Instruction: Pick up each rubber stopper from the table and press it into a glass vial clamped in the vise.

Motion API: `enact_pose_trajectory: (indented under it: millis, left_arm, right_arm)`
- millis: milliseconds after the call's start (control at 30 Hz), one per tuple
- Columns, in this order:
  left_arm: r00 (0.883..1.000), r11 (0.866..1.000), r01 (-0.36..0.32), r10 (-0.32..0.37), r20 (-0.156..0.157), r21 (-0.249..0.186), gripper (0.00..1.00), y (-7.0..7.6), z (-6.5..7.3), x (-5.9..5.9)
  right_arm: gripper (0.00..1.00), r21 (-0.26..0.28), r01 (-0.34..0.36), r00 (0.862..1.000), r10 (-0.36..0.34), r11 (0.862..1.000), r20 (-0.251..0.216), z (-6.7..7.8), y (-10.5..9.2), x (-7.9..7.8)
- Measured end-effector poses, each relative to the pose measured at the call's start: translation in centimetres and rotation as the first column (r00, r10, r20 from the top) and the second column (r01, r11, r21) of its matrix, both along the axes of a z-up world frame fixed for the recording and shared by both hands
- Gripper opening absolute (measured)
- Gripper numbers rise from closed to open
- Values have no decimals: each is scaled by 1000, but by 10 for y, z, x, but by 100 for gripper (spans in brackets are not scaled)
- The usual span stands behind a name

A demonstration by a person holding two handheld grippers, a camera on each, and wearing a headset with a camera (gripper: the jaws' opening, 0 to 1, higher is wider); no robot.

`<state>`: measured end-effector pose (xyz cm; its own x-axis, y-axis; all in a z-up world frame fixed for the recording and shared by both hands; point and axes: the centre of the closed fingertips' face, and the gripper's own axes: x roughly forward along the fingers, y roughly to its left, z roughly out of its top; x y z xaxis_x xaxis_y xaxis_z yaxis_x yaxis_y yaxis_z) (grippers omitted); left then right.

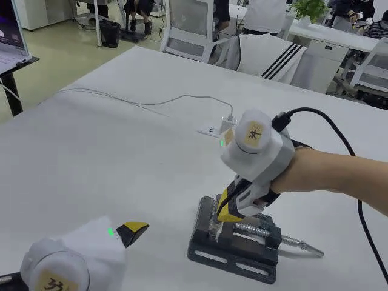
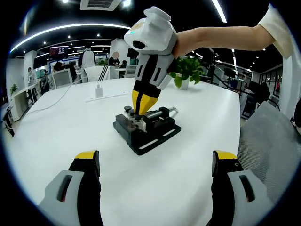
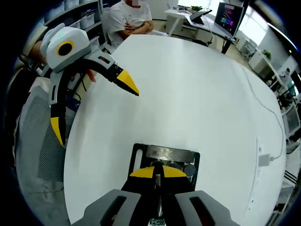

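The right tool, tips pinched together, sits over the black metal vise beneath it; an off-centre push could crack a small glass vial.

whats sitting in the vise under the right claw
In the left gripper view, the vise holds a row of dark round stoppers. The right claw, closed, points down at the row's end; whatever lies under its tips is covered.

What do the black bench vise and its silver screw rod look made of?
Black bench vise: probably cast metal with a matte dark coating; no glare on its body.
Silver screw rod: bare steel by the look, bright and threaded near the jaw.
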<state>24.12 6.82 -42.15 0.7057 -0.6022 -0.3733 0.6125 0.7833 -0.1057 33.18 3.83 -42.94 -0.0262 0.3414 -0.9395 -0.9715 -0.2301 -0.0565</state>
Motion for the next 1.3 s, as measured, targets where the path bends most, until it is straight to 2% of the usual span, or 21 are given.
enact_pose_trajectory:
  millis: [33, 67, 133, 233, 367, 533, 600, 633, 667, 700, 733, 800, 867, 900, 933, 1000, 1033, 1067, 1100, 1200, 1300]
  left_arm:
    - [1000, 1000, 0, 0, 0, 0, 99, 0, 0, 0]
    - [1000, 1000, 0, 0, 0, 3, 99, 0, 0, -1]
    - [1000, 1000, 3, -3, 0, 7, 99, 0, 1, -3]
    - [1000, 1000, 1, -1, -1, 13, 99, 2, -1, -4]
    - [1000, 1000, 6, -6, -5, 28, 99, 4, -2, -6]
    - [1000, 999, 7, -7, -7, 33, 99, 5, -2, -5]
    - [1000, 999, 5, -5, -4, 32, 99, 7, -1, -3]
    - [1000, 999, 1, -1, -6, 33, 99, 9, -2, -2]
    - [1000, 999, -2, 2, -8, 36, 99, 10, -3, -1]
    - [1000, 999, -2, 3, -9, 39, 99, 12, -3, 0]
    - [1000, 999, -3, 3, -8, 41, 99, 13, -3, 1]
    - [1000, 999, 1, -1, -12, 46, 99, 15, -5, 2]
    - [1000, 998, 3, -2, -17, 59, 99, 17, -7, 2]
    - [1000, 998, 2, -1, -18, 60, 99, 18, -7, 2]
    - [1000, 998, 3, -1, -18, 60, 99, 18, -7, 2]
    - [1000, 998, 4, -3, -20, 67, 99, 20, -8, 3]
    - [1000, 998, 4, -2, -22, 68, 99, 21, -8, 3]
    - [1000, 998, 3, -2, -21, 67, 99, 22, -7, 4]
    - [1000, 998, 1, 0, -20, 66, 99, 23, -6, 5]
    - [1000, 998, 2, -1, -19, 69, 99, 25, -4, 6]
    - [1000, 997, 11, -10, -20, 77, 99, 25, -3, 7]
  right_arm:
    - [4, 12, -13, 1000, 13, 1000, 11, 1, 0, 3]
    - [10, 34, 42, 999, -42, 999, 23, 3, 1, 10]
    - [26, 50, 76, 996, -73, 996, -50, 4, 0, 2]
    - [39, 107, 91, 995, -86, 990, -53, 10, -1, -1]
    - [58, 223, 196, 979, -180, 955, -90, 16, -5, -10]
    - [67, 281, 290, 956, -264, 915, -128, 12, -28, -23]
    - [69, 348, 343, 939, -315, 873, -136, 14, -36, -24]
    - [71, 373, 384, 923, -355, 845, -145, 15, -45, -24]
    - [72, 385, 409, 912, -382, 827, -149, 16, -51, -24]
    - [73, 411, 442, 895, -420, 798, -147, 17, -60, -21]
    - [74, 422, 458, 886, -441, 782, -146, 18, -67, -21]
    - [79, 434, 508, 856, -492, 744, -158, 17, -84, -23]
    - [87, 431, 531, 841, -513, 730, -169, 14, -98, -29]
    - [89, 438, 554, 825, -538, 708, -173, 13, -107, -31]
    - [91, 440, 560, 820, -546, 702, -174, 11, -114, -34]
    - [93, 440, 600, 788, -589, 668, -181, 8, -131, -39]
    - [95, 441, 609, 781, -595, 659, -188, 7, -136, -43]
    - [95, 448, 628, 765, -612, 636, -203, 7, -143, -48]
    - [96, 448, 640, 753, -624, 624, -207, 6, -148, -50]
    - [99, 451, 659, 733, -648, 602, -206, 2, -162, -59]
    - [99, 444, 698, 695, -681, 562, -230, -5, -175, -67]
